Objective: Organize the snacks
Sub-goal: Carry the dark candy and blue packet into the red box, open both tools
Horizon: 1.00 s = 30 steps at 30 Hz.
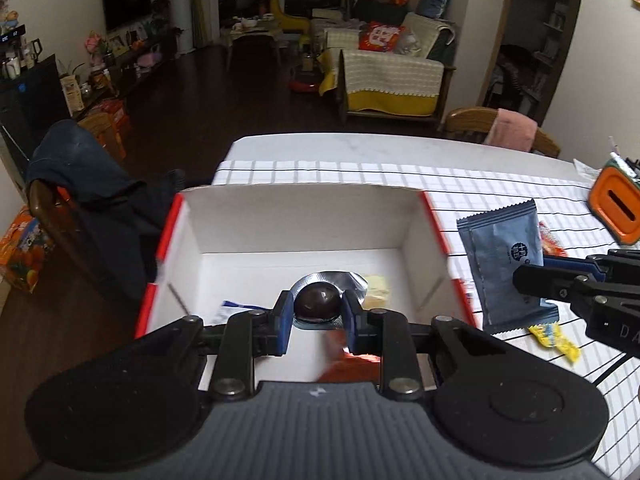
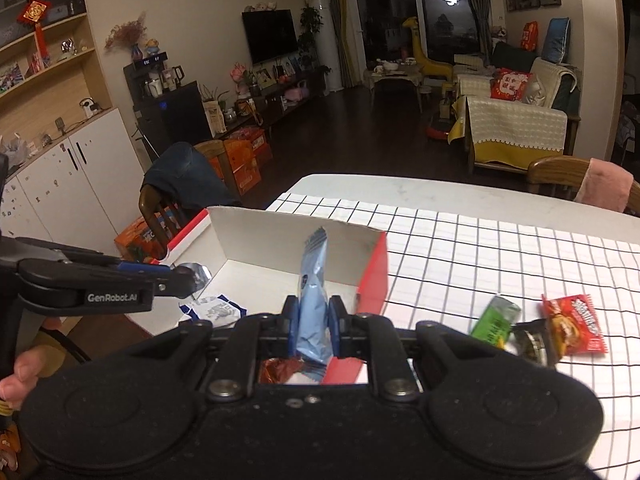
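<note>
One readable label, "GenRobot.AI", marks the left tongs point(image 2: 188, 276).

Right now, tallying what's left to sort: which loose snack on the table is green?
The green packet, left of the red packet; the right gripper holds a blue packet.

The words "GenRobot.AI" stand in white letters on the black side of the left hand-held gripper point(image 2: 188, 278), readable in the right wrist view. In the left wrist view the side of the right hand-held gripper point(image 1: 536, 276) shows only the white letters "DA", cut by the picture edge. The blue packet point(image 1: 502, 256) carries a round dark logo, too small to read. The red packet point(image 2: 574, 326) has white print, blurred.
</note>
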Each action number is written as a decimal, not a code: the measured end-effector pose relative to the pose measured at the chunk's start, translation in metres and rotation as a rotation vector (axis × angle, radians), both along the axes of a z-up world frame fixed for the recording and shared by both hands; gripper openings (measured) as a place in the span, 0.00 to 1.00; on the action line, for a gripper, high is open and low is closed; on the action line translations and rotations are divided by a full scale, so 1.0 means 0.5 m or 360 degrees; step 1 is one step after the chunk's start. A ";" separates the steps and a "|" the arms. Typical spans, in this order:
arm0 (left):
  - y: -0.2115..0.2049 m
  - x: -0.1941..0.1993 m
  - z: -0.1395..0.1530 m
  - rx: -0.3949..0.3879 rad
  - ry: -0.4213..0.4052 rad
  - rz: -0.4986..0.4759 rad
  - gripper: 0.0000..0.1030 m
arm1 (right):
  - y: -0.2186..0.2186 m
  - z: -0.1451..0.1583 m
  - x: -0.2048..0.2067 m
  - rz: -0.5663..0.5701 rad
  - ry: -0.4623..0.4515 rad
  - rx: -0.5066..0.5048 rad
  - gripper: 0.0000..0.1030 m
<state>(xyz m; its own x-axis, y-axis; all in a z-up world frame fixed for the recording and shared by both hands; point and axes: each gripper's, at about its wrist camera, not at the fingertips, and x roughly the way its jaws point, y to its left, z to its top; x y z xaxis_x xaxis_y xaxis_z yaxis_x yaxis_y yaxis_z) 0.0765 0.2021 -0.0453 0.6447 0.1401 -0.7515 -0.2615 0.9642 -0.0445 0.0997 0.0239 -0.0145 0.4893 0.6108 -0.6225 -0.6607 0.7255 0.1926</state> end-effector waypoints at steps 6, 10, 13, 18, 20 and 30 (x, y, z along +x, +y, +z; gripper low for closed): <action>0.061 0.003 -0.023 0.0033 0.0052 0.0037 0.24 | 0.060 -0.029 0.014 -0.0001 0.0065 -0.0037 0.15; 0.093 0.011 -0.039 0.0065 0.0087 0.0046 0.24 | 0.099 -0.049 0.022 0.0009 0.0113 -0.0051 0.15; 0.112 0.018 -0.053 0.0077 0.0114 0.0046 0.24 | 0.126 -0.061 0.028 0.0022 0.0151 -0.0061 0.15; 0.133 0.027 -0.076 0.0114 0.0164 0.0022 0.24 | 0.172 -0.085 0.039 0.0040 0.0257 -0.0062 0.15; 0.140 0.030 -0.086 0.0129 0.0187 0.0003 0.24 | 0.187 -0.094 0.040 0.0055 0.0281 -0.0075 0.15; 0.146 0.038 -0.131 0.0182 0.0290 -0.0067 0.24 | 0.235 -0.148 0.045 0.0079 0.0397 -0.0167 0.15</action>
